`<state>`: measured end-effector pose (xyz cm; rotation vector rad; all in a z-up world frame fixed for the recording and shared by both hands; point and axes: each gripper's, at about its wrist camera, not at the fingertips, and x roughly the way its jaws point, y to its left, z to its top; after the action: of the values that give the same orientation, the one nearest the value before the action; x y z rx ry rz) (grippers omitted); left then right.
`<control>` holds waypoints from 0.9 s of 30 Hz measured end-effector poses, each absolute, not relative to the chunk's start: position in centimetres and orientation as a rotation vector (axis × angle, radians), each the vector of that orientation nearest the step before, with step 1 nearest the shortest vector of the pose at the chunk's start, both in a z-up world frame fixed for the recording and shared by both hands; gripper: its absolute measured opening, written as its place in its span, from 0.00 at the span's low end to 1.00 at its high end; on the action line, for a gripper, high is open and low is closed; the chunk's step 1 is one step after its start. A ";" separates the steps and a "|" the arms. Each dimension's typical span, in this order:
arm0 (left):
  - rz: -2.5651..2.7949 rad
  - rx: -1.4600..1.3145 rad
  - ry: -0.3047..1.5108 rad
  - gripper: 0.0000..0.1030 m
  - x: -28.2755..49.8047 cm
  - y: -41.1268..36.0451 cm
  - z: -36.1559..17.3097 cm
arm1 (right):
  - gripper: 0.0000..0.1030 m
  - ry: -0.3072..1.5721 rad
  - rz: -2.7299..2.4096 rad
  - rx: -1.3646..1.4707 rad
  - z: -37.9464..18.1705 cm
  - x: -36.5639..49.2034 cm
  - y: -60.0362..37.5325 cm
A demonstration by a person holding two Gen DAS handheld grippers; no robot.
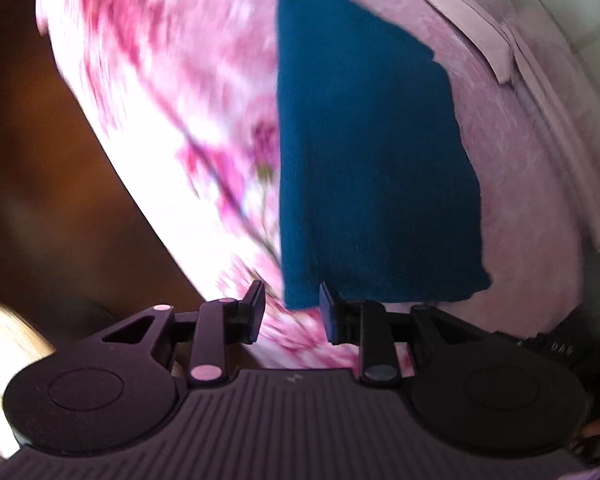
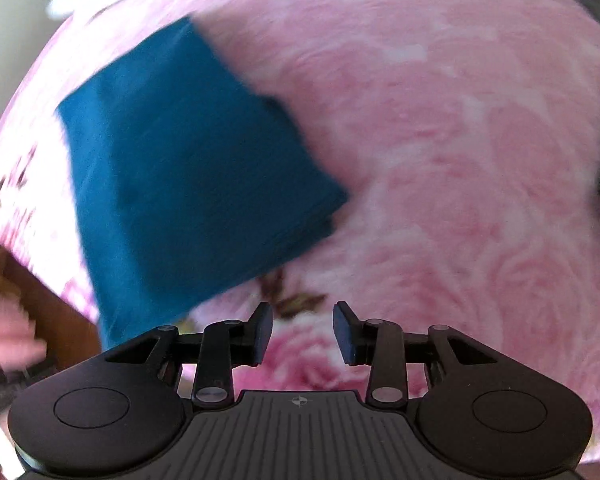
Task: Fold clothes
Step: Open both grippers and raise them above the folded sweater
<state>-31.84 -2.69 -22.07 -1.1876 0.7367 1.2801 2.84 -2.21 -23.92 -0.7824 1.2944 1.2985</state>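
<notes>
Across the bed (image 2: 460, 140), with its pink rose-print cover spread wide, lies the one thing that matters here: a teal cloth (image 2: 188, 168), already doubled into a thick rectangle and resting flat on the cover toward the bed's near edge. From the right wrist view its right-hand side shows stacked layers, so I judge it to be several folds deep; both views are smeared with motion, so I would not swear to the exact count. It looks soft and light, limp rather than stiff, the sort of knit that sags and slides open if lifted by a single layer. The safest hold, I think, is a corner or the short near edge, pinching all the layers together. The left gripper (image 1: 292, 312) hangs just at the cloth's near corner, its fingers (image 1: 256, 308) standing apart with nothing clamped between them, though the corner sits very close to the gap. The right gripper (image 2: 304, 332) is a little off to the cloth's right over bare cover, its fingers likewise spread and empty.
</notes>
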 end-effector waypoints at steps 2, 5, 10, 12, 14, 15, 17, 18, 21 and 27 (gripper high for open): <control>1.344 -1.105 0.810 0.29 -30.4 -3.1 -20.1 | 0.36 1.240 1.393 -0.876 -22.9 1.8 -1.3; 1.430 -1.030 0.880 0.31 -28.1 -4.3 -17.6 | 0.37 1.106 1.534 -1.001 -20.5 0.6 -0.7; 1.486 -1.002 0.904 0.34 -23.9 -6.8 -14.7 | 0.53 0.931 1.677 -1.109 -17.0 1.1 -1.8; 1.505 -0.988 0.907 0.34 -22.3 -7.6 -13.5 | 0.53 0.937 1.695 -1.099 -16.4 2.2 -2.3; 1.523 -0.977 0.900 0.34 -21.1 -8.2 -12.6 | 0.53 0.945 1.710 -1.094 -15.9 3.0 -2.5; 1.532 -0.971 0.896 0.35 -20.5 -8.5 -12.2 | 0.53 0.946 1.719 -1.093 -15.5 3.4 -2.6; 1.549 -0.953 0.891 0.35 -19.5 -9.3 -11.2 | 0.53 0.937 1.739 -1.092 -14.6 3.9 -3.1; 1.557 -0.945 0.889 0.36 -19.1 -9.5 -10.8 | 0.53 0.929 1.748 -1.092 -14.1 4.1 -3.3; 1.574 -0.924 0.885 0.36 -18.0 -10.2 -9.7 | 0.53 0.906 1.771 -1.098 -13.1 4.5 -3.8; 1.599 -0.883 0.875 0.38 -16.4 -10.8 -8.6 | 0.53 0.889 1.829 -1.084 -12.3 5.0 -4.9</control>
<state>-16.44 -10.79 -8.56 -0.8830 0.8755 1.5994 5.04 -4.93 -12.26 -1.0842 0.8889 1.8293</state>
